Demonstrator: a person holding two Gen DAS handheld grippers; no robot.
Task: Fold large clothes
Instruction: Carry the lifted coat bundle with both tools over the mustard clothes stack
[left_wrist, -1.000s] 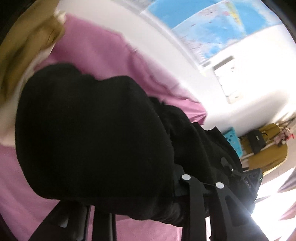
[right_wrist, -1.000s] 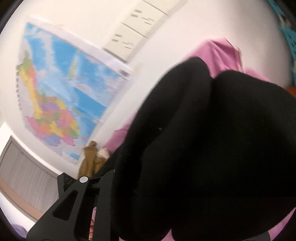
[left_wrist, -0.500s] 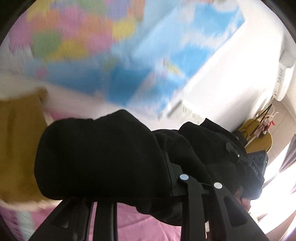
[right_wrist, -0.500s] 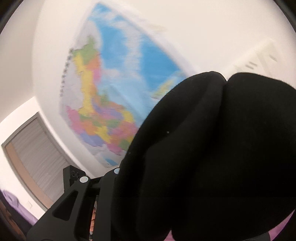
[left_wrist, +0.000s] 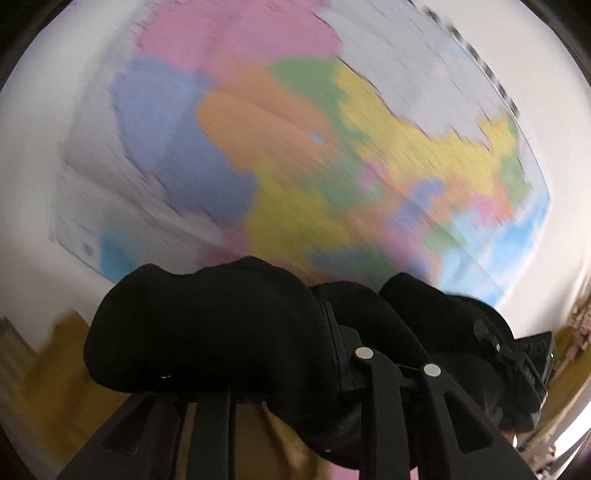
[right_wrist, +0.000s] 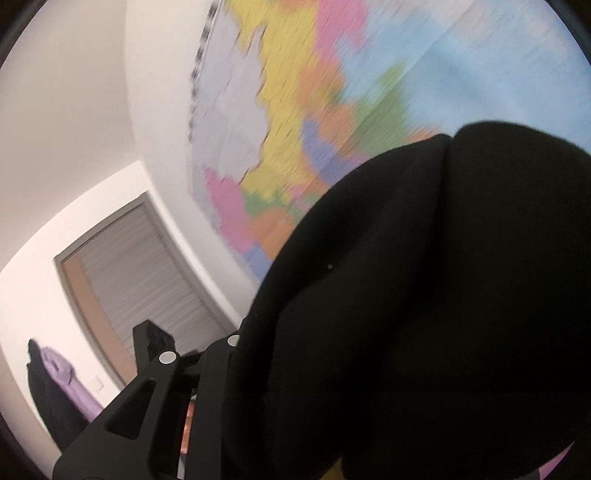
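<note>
Since one second ago both grippers have swung upward: the pink bed cover that filled the left wrist view is almost gone, and the wall map now fills both views.

In the left wrist view, the left gripper carries one black garment, bunched over its fingers. The cloth hides the fingertips completely, so I cannot see the gap between them; the fabric is pinched there and the claw is closed on it. Only the two black finger frames, each with one silver screw, come out at the bottom. The map is one sheet, strongly blurred, so no text can be read. To the right, the garment runs across to the other device, partly cut off by the cloth. A mustard-coloured fabric lies low at the left, blurred, and I cannot tell what it is.

In the right wrist view, the right gripper also grips the same black garment, which covers more than half of the picture and hides the right finger fully. One finger frame shows at the left. One grey roller door stands behind, and one purple cloth hangs on something dark at the edge.
</note>
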